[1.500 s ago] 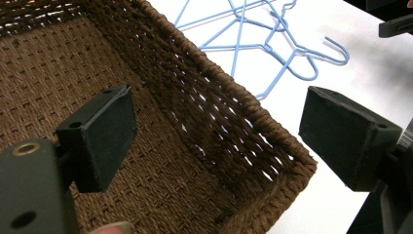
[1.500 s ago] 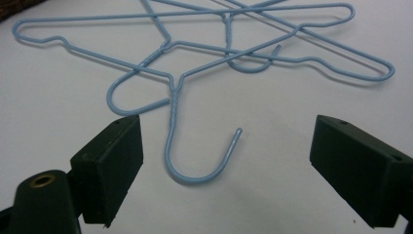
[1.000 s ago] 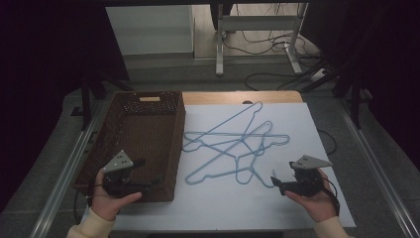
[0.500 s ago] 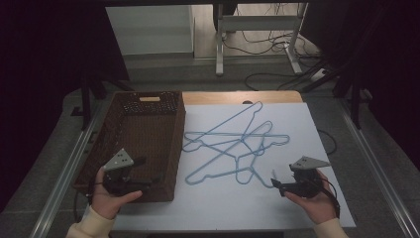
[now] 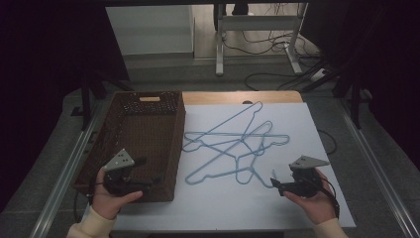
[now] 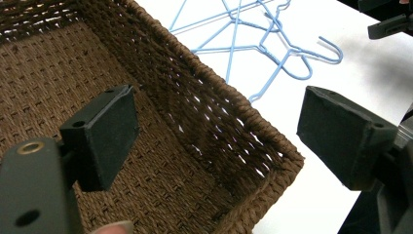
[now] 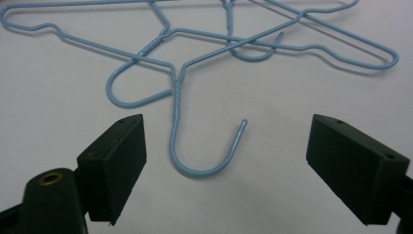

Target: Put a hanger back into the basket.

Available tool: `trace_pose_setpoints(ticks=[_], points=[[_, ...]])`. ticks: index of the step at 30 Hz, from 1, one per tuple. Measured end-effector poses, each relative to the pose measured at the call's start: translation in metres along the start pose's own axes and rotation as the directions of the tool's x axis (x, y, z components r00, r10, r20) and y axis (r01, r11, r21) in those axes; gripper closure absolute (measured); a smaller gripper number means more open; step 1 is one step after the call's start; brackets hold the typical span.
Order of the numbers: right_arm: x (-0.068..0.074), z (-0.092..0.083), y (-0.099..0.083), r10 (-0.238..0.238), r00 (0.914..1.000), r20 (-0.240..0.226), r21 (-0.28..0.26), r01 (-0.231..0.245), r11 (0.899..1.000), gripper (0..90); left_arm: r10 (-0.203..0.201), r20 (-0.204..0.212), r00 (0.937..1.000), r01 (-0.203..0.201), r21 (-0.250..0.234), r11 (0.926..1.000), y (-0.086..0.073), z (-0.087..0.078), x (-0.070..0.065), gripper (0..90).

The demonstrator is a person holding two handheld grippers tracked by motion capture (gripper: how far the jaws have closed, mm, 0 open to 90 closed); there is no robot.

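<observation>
My left gripper [image 5: 148,181] hangs over the near right corner of the brown woven basket [image 5: 130,130], its jaws spread wide with nothing between them; in the left gripper view one jaw sits over the basket floor and the other past the rim [image 6: 253,126]. My right gripper [image 5: 274,183] hovers low over the white table [image 5: 297,124], jaws wide apart and empty, facing the hook [image 7: 207,158] of the nearest light blue wire hanger. The hangers [image 5: 233,144] lie tangled mid-table, just beside the basket.
</observation>
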State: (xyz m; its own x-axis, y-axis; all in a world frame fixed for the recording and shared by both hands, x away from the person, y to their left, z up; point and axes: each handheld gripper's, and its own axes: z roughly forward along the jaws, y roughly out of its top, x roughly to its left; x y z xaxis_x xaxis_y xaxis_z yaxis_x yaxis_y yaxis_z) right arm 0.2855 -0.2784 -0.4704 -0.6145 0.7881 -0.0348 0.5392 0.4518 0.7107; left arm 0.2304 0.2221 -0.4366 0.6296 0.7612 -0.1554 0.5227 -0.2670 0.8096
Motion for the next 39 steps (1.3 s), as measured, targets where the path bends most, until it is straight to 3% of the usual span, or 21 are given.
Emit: trace_pose_setpoints(ticks=[10, 26, 34, 39], points=[[-0.001, 0.01, 0.006, -0.002, 1.0, -0.003, 0.055, 0.002, 0.998, 16.6, -0.006, 0.001, 1.0, 0.006, 0.013, 0.9999, -0.002, 0.004, 0.003, 15.4], [0.014, 0.023, 0.024, -0.038, 0.9992, -0.008, 0.095, 0.038, 0.995, 20.4, 0.001, 0.003, 1.0, -0.001, 0.011, 0.9999, 0.001, 0.003, 0.0, 15.7], [0.018, 0.04, 0.037, -0.071, 0.9974, -0.015, 0.164, 0.073, 0.984, 26.5, 0.002, 0.006, 1.0, -0.002, 0.008, 1.0, 0.001, 0.002, -0.001, 15.9], [0.018, 0.057, 0.044, -0.077, 0.9964, -0.037, 0.243, 0.084, 0.966, 31.2, 0.007, 0.01, 0.9999, -0.007, 0.012, 0.9999, 0.001, 0.003, -0.002, 16.0]])
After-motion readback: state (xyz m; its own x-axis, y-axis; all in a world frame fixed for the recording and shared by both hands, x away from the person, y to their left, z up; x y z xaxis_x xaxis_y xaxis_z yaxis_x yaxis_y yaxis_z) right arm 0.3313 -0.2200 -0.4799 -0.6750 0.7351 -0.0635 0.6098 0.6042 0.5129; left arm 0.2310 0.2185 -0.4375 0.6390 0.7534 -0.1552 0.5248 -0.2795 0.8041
